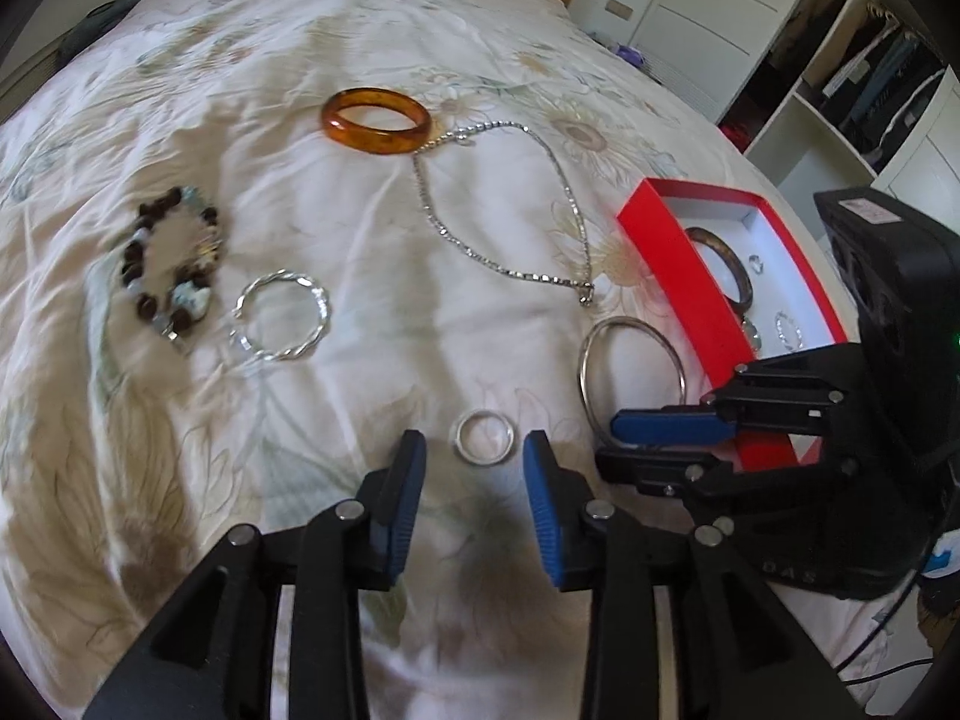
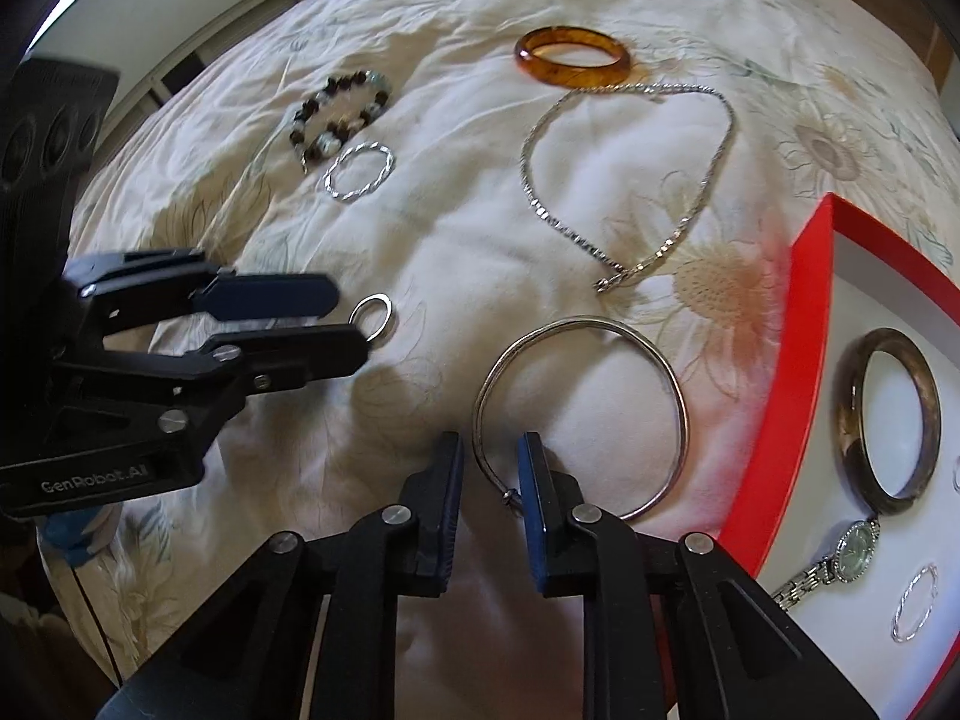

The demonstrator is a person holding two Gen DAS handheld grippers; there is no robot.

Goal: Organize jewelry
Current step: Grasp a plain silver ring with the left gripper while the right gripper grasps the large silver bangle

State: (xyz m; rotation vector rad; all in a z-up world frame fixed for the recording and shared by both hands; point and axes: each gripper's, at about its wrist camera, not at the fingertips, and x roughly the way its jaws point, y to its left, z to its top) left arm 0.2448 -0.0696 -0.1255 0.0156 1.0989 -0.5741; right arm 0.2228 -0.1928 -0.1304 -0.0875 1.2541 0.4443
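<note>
Straddling silver ring, left gripper wide; right gripper narrow astride thin bangle's near-left rim; both stiff, light, slippery.

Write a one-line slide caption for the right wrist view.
Right hand-held gripper open astride thin silver bangle on floral bedspread, beside red jewelry box.

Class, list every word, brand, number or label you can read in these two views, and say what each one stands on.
"GenRobot.AI": on the black body of the left gripper, in the right wrist view.
"DAS"-like letters, faint and only partly readable: on the body of the right gripper.
White sticker on the black device: too blurred to read.
</note>
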